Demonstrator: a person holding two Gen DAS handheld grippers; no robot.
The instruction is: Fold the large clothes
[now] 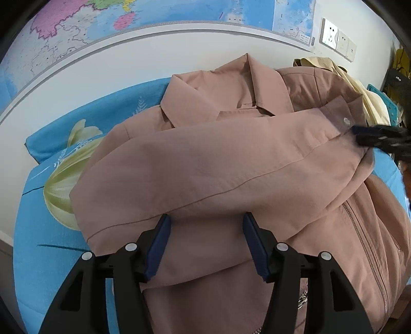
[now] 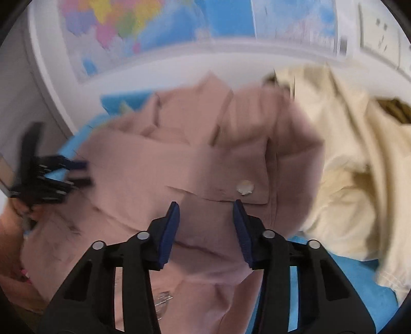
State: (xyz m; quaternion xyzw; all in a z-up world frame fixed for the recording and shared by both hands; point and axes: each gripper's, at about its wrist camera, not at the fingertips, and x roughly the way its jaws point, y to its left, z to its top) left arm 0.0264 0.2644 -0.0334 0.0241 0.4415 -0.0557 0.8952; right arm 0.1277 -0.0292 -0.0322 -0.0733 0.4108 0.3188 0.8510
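A dusty-pink jacket [image 1: 231,164] [image 2: 154,164] lies face up on the bed, collar [image 1: 231,87] towards the wall. One sleeve is folded across its chest, and the sleeve's cuff with a pale snap button [image 1: 346,120] [image 2: 245,187] rests at the right. My left gripper [image 1: 205,221] hovers open over the sleeve's lower edge, its pads apart and pinching nothing. My right gripper [image 2: 206,205] is open just short of the cuff, with no cloth between its pads. Each gripper shows in the other's view: the right one [image 1: 380,136] beside the cuff, the left one [image 2: 64,174] blurred at the left.
A cream garment [image 1: 370,102] [image 2: 346,167] is heaped at the jacket's right. The bed has a blue flowered sheet [image 1: 38,205] [image 2: 359,282]. A wall map [image 1: 128,20] and sockets [image 1: 336,38] are behind. A teal crate [image 1: 385,102] stands far right.
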